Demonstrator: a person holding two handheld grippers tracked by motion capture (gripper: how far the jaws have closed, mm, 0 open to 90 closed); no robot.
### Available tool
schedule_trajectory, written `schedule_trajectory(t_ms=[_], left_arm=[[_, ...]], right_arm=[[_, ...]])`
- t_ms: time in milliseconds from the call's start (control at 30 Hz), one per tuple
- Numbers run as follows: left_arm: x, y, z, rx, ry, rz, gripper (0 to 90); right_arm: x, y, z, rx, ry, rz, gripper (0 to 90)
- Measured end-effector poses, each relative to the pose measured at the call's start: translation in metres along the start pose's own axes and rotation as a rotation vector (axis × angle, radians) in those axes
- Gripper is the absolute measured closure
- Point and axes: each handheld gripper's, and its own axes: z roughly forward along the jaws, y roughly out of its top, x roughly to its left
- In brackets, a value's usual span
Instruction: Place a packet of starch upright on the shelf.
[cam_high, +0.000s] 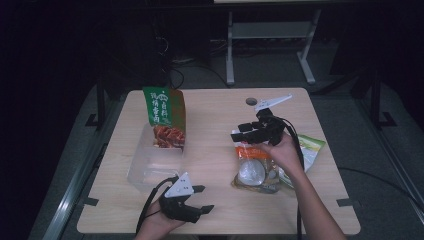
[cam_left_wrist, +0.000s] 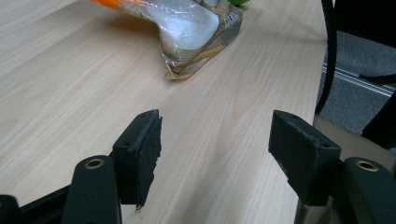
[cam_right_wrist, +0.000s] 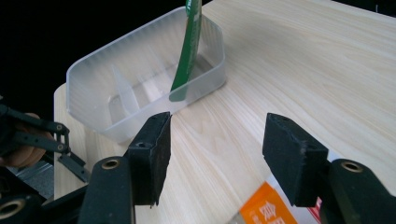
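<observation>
Orange-labelled packet (cam_high: 252, 167) is lying near the table's (cam_high: 215, 120) right edge; right gripper (cam_high: 241, 134), hovering open and empty, should be descending squarely over it.

Looking along the right claw (cam_right_wrist: 212, 158): two black jaws standing apart, nothing between them but pale wooden bench (cam_right_wrist: 299, 60). Beyond the left jaw, a clear plastic tub (cam_right_wrist: 116, 70) near the bench's far corner, with a green packet (cam_right_wrist: 187, 51) standing upright inside, leaning on the tub's wall. Bottom edge, between the jaws: an orange packet corner (cam_right_wrist: 266, 207). Far left, the other claw (cam_right_wrist: 42, 140), dark and partly cut off.
</observation>
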Motion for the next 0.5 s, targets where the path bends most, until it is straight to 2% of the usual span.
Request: schedule_trajectory(t_ms=[267,467,500], left_arm=[[0.000,0.001,-0.001,0.002,0.002,-0.002,33.9],[0.000,0.001,-0.001,0.003,0.003,0.004,33.9],[0.000,0.001,0.000,0.004,0.004,0.004,33.9]], right_arm=[[-0.001,-0.011,-0.018,0.010,-0.023,-0.004,42.5],[-0.008,-0.025,-0.026,0.018,-0.043,0.030,42.4],[-0.010,-0.027,-0.028,0.034,-0.050,0.038,42.6]])
